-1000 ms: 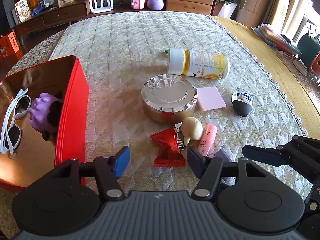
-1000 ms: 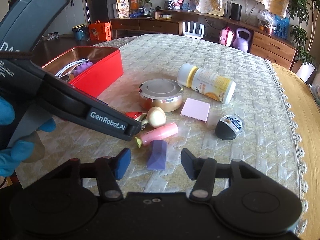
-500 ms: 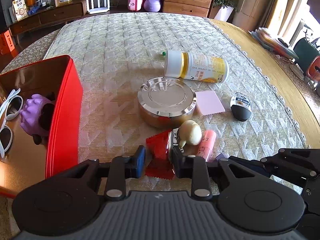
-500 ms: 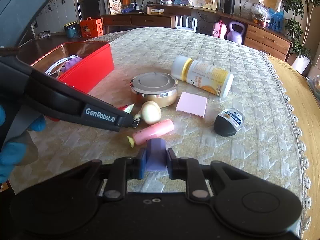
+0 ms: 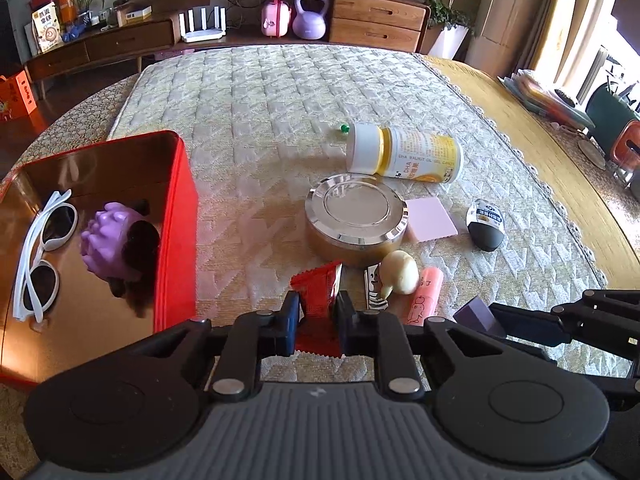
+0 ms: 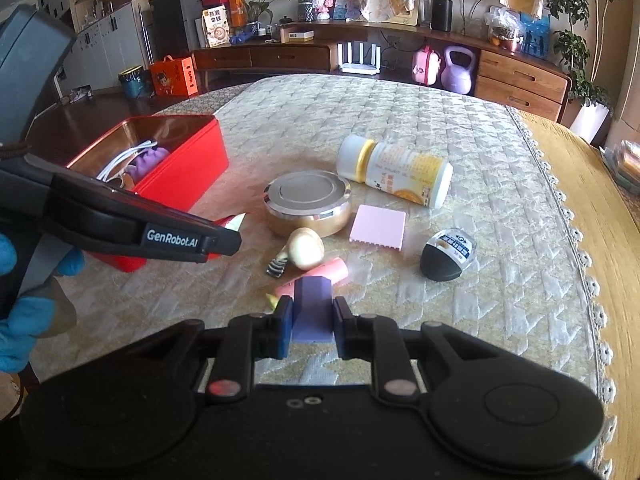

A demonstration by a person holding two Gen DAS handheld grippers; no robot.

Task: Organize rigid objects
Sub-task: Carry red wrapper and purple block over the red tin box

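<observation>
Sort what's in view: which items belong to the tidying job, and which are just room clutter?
Job: red tin holding sunglasses and purple toy; red packet in left gripper; purple block in right gripper; bottle; round tin.
Clutter: kettlebell; router.

The tin (image 5: 356, 216) sits mid-table. The bottle (image 5: 404, 156) lies at its one o'clock. The open box (image 5: 176, 216), holding sunglasses (image 5: 40, 256), is at nine.

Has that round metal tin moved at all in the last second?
No. The round metal tin sits touching the pink square pad, below the lying bottle, as before.
</observation>
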